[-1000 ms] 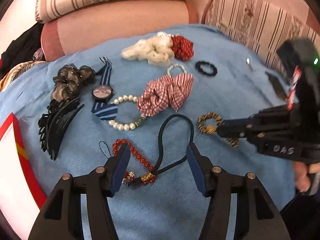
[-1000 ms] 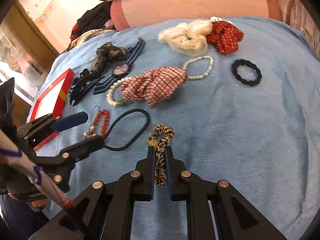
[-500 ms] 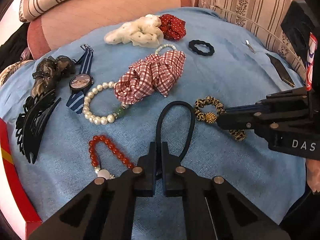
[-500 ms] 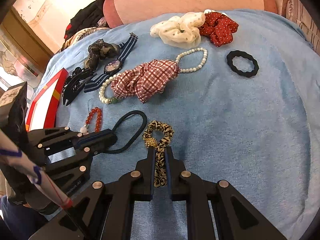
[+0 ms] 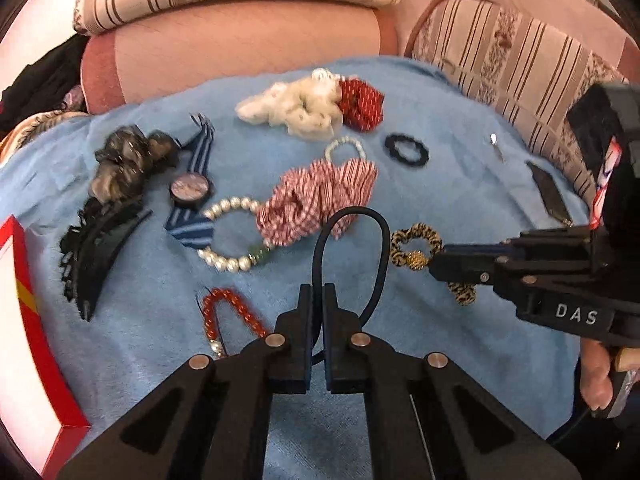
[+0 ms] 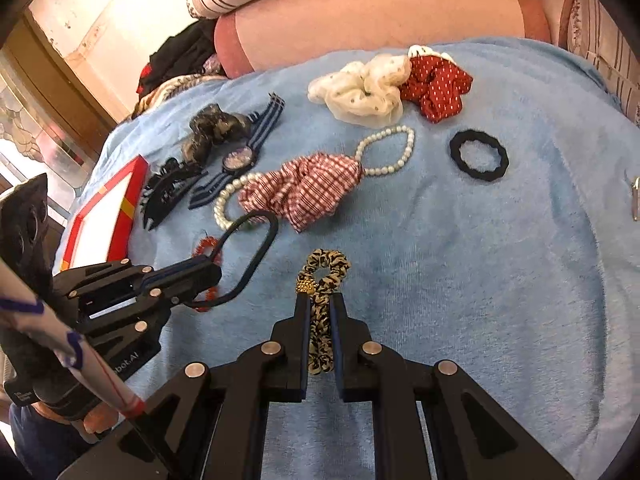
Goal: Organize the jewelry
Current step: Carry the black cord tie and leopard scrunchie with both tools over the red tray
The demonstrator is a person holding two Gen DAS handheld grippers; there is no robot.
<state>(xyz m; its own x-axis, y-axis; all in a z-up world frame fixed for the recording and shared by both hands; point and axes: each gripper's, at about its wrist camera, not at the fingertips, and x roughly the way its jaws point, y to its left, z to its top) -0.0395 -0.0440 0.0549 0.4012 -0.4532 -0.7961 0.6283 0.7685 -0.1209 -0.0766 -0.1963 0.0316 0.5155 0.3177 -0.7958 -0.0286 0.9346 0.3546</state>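
Observation:
My left gripper [image 5: 318, 292] is shut on a black elastic cord loop [image 5: 382, 240] and holds it lifted off the blue cloth [image 5: 460, 184]; the loop also shows in the right wrist view [image 6: 260, 248]. My right gripper [image 6: 320, 304] is shut on a leopard-print hair tie with a gold bead [image 6: 324, 276], also visible in the left wrist view [image 5: 416, 246]. A red bead bracelet [image 5: 228, 312] lies just left of my left gripper. A red checked scrunchie [image 5: 320, 200], a pearl bracelet [image 5: 228, 240] and a striped-strap watch [image 5: 190, 190] lie beyond.
White [image 6: 360, 88] and red dotted [image 6: 436, 84] scrunchies, a small pearl loop [image 6: 388, 148] and a black hair tie [image 6: 478, 154] lie further back. A black claw clip [image 5: 92, 252], a dark scrunchie [image 5: 124, 160] and a red-framed box [image 5: 24, 320] are left. Striped cushions [image 5: 520, 52] stand behind.
My left gripper, open a second ago, has shut on the black cord loop and raised it off the cloth. My right gripper has stayed shut on the leopard-print hair tie.

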